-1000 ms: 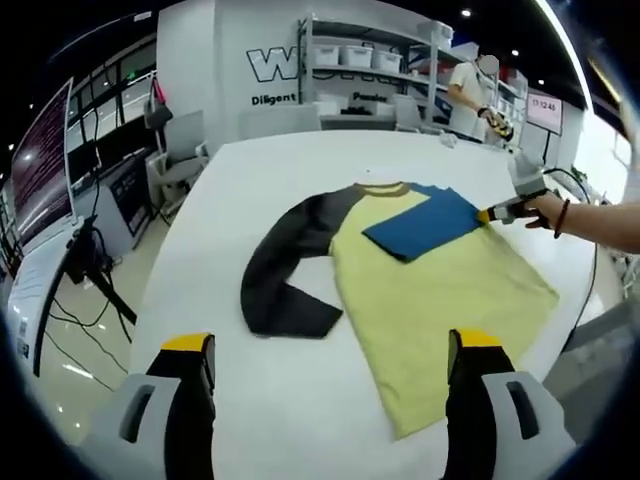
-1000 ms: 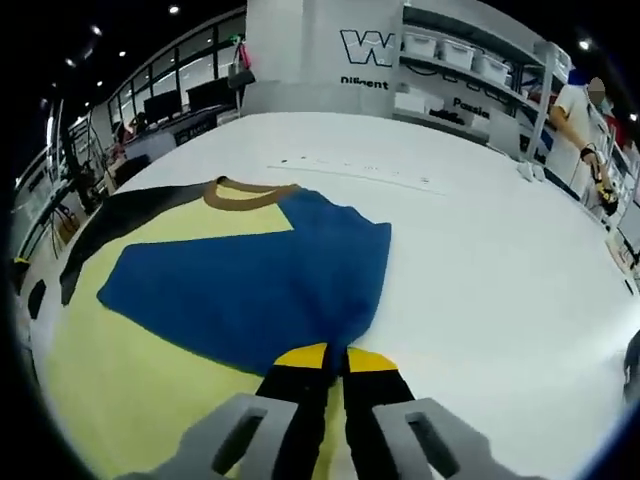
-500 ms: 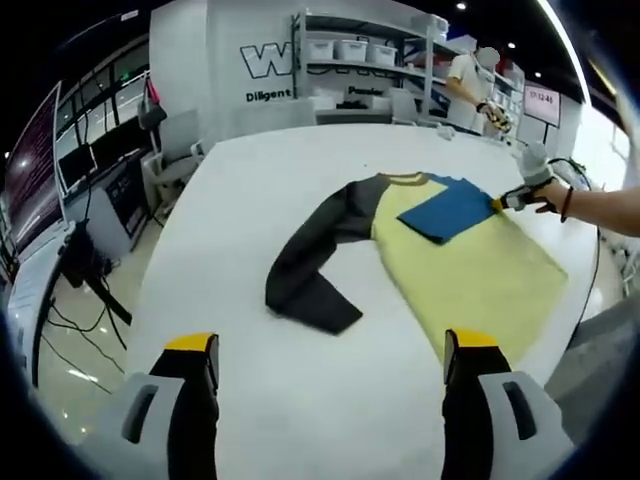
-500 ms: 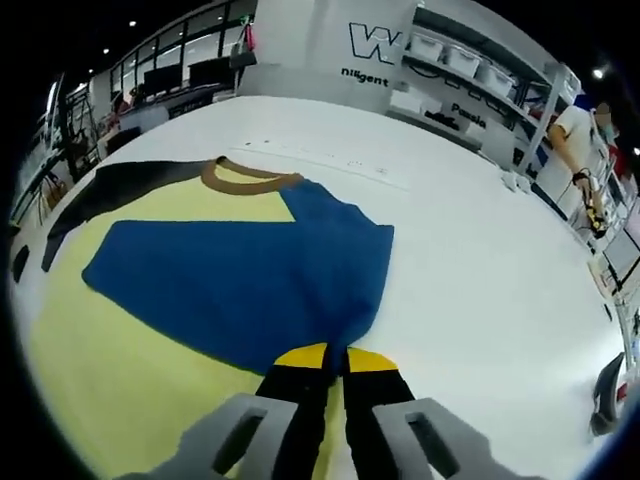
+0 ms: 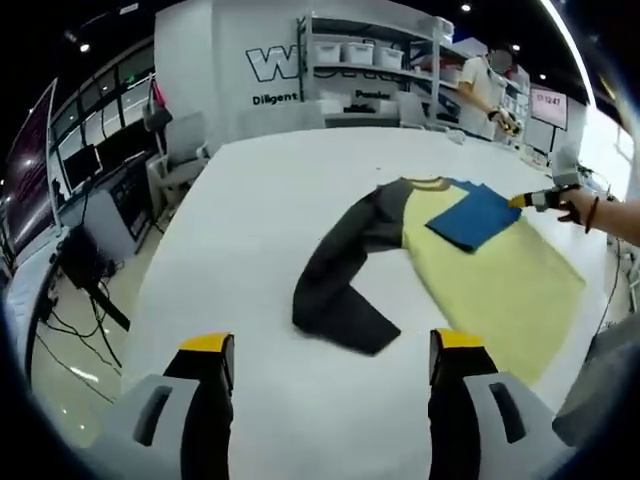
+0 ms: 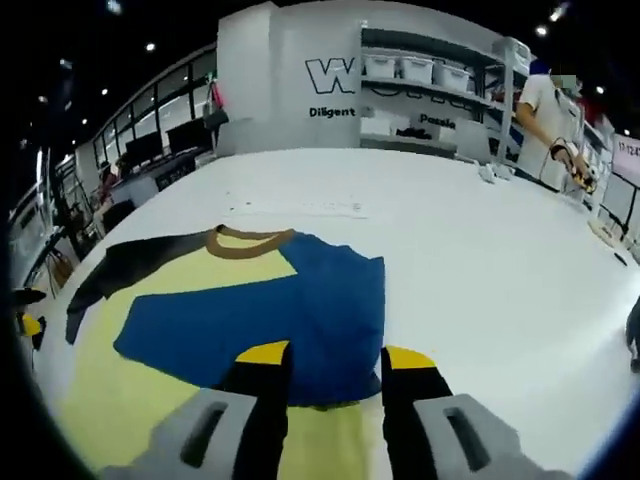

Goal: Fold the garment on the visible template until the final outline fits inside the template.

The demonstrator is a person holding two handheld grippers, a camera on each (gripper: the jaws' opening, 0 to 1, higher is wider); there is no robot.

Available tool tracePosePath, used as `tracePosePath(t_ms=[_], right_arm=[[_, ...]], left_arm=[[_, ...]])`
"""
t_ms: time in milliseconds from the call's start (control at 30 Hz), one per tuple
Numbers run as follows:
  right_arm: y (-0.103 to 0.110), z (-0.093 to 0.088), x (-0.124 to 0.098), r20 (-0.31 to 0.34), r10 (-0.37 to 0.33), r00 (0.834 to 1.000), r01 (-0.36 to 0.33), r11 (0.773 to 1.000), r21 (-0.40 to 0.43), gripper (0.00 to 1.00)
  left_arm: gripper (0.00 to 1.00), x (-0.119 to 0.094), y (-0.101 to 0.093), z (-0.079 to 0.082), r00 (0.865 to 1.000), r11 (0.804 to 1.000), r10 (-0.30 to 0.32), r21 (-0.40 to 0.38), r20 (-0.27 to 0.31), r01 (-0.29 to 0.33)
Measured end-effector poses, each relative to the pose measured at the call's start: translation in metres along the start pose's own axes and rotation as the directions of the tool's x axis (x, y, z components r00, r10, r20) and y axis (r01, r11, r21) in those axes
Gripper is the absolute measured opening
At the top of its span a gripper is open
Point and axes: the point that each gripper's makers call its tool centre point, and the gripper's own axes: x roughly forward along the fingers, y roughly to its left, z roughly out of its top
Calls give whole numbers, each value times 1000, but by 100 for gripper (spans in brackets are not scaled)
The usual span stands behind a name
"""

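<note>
The right gripper [image 6: 325,365] has just let go: half a second ago its jaws were pressed together on the edge of the blue sleeve [image 6: 270,315], and now they stand spread, with the sleeve's near edge lying loose between and just beyond them. That reads as the first fold being set down, the blue sleeve now laid flat across the yellow body [image 6: 150,400] of the shirt [image 5: 480,270] rather than sticking out to the side. The left gripper [image 5: 325,355] hovers over bare table [image 5: 250,210] with its jaws wide apart and nothing between them, as in the earlier pictures, well short of the dark sleeve [image 5: 345,280]. In the left gripper view the right gripper [image 5: 535,200] shows at the far side of the shirt, held in a hand [image 5: 585,208]. The shirt lies flat on the white table, its long axis running from the brown collar [image 6: 248,243] at the far end down to the hem at the near end, so the neck points away from the person toward the shelves [image 5: 370,60]. The dark sleeve is not yet folded; it reaches out from the shoulder on the left side and bends back toward the near edge. Judging by this, the dark sleeve is the next part to bring in. No template outline can be made out on the table.
</note>
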Motion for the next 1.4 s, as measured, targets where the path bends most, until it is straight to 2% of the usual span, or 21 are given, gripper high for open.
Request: tracePosePath(t_ms=[133,267,500,567,667,800,867,900,967,1067,1267,1333,1367,1400], right_arm=[[8,5,-9,23,12,1000,-12,1000,-4,44],[25,6,-18,27,54,998,-54,999,2,49],[50,0,-29,23,96,995,-94,994,-59,46],[55,-2,-32,20,104,994,-102,992,-67,44],[58,-3,-36,22,106,994,-104,992,-76,42],[58,-5,-38,18,109,994,-107,990,-90,41],[58,-5,-39,24,109,994,-107,991,-86,40],[58,-6,-41,23,108,994,-106,991,-81,40],[59,-7,-41,22,108,994,-106,991,-82,39],[61,-8,-43,21,112,993,-110,991,-82,37],[65,-11,-48,21,110,994,-108,991,-73,33],[66,-13,-48,17,111,994,-109,991,-73,32],[67,-15,-49,10,114,993,-113,991,-73,31],[69,-16,-49,7,119,993,-119,990,-71,31]], left_arm=[[70,17,8,-1,1000,1000,10,-8,-7,-10],[67,33,16,-6,999,999,19,-29,-36,-20],[56,50,17,-11,997,999,33,-10,-73,-34],[52,55,14,-14,997,1000,10,29,-82,-7],[46,59,13,-15,996,998,23,63,-84,-18],[38,63,6,-15,996,999,-8,36,-92,11],[32,67,4,-14,995,999,-28,-40,-91,24],[31,68,6,-13,996,1000,-17,-26,-86,15],[27,68,3,-12,996,1000,-25,-18,-85,24],[7,67,6,-7,997,1000,-12,-16,-70,11],[6,60,17,3,999,999,32,-20,-37,-33],[6,54,20,10,998,998,55,2,-18,-55],[6,49,27,18,995,994,100,44,9,-100],[6,46,30,21,993,990,118,70,13,-119]])
